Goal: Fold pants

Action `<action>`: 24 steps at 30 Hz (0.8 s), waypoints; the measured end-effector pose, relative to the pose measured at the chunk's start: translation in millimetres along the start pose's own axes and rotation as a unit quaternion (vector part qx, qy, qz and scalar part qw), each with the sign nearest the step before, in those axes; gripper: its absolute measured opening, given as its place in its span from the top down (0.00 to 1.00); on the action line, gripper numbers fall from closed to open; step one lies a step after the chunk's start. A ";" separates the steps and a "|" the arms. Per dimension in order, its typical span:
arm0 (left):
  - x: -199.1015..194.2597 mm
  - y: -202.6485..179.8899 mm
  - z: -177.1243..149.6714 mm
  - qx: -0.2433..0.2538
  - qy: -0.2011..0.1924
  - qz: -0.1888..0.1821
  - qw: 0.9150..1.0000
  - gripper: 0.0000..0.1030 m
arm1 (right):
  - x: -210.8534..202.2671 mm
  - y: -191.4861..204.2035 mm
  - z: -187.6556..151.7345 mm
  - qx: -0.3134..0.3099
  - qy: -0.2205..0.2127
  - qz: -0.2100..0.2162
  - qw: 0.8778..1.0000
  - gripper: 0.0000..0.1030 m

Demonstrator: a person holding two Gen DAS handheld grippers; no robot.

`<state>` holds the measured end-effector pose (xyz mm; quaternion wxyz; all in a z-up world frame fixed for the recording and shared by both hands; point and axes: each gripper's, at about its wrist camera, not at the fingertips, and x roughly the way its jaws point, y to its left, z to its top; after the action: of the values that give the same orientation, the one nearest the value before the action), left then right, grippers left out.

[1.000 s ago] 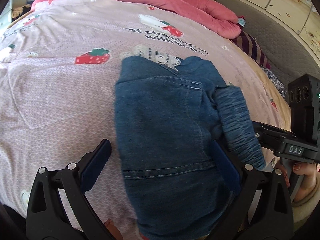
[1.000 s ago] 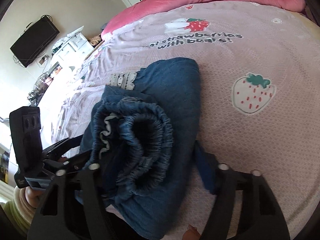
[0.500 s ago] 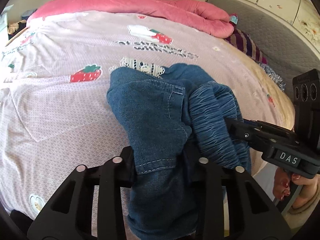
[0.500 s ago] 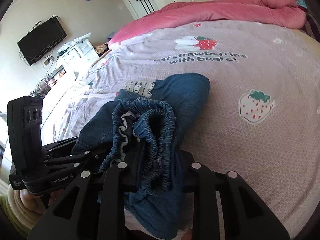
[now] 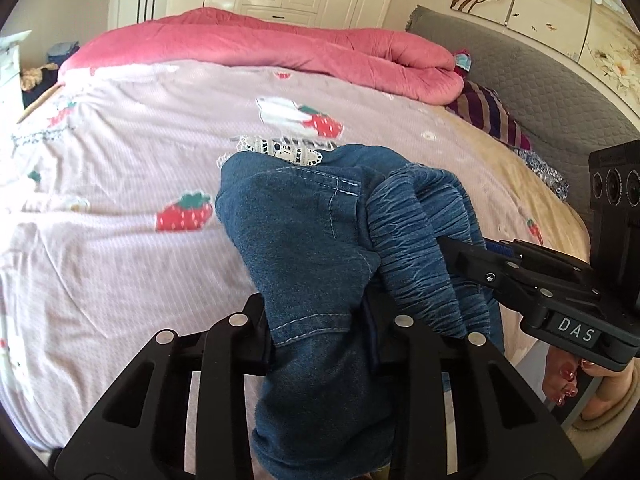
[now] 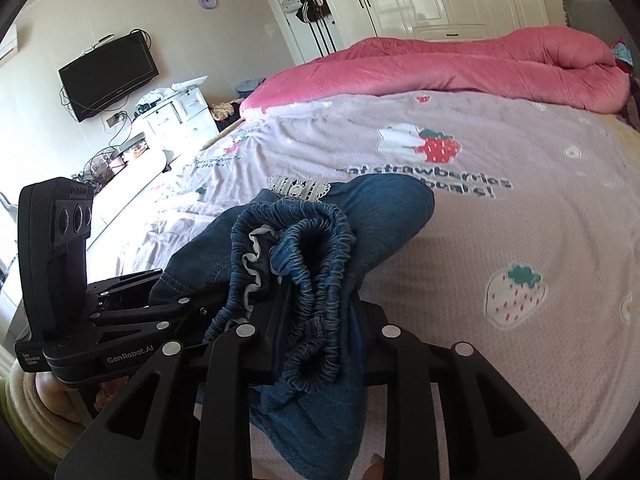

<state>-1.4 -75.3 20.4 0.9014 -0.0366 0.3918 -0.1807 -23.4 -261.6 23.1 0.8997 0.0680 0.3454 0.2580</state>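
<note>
Left wrist view: left gripper and right gripper both clamp the pants; lifting evenly should keep the fold tidy above the bed.

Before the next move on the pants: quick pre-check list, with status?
1. Left gripper shut on the pants: ok, denim pinched between its fingers.
2. Right gripper shut on the elastic waistband: ok.
3. Both grips on the near end, side by side: ok.
4. Far end with the lace trim resting on the bedsheet: ok.
5. Layers lying flat and aligned: not ok, waistband bunched.
6. Hanging part below the grippers free of snags: cannot tell, it runs out of view.
</note>
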 end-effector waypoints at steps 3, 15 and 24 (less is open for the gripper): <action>-0.8 2.1 11.5 0.003 -0.007 0.004 1.000 0.77 | 2.7 0.9 12.5 -0.009 -0.008 0.000 1.000 0.77; 9.8 14.9 43.8 -0.003 -0.018 0.014 1.000 0.77 | 24.3 -4.5 44.5 -0.017 -0.013 0.000 1.000 0.77; 28.2 23.8 62.0 0.000 -0.013 0.017 1.000 0.77 | 45.7 -13.0 59.8 -0.007 -0.006 -0.011 1.000 0.77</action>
<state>67.9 -67.9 38.7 0.9093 -0.0318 0.3808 -0.1648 50.1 -246.1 37.3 0.9051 0.0596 0.3388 0.2497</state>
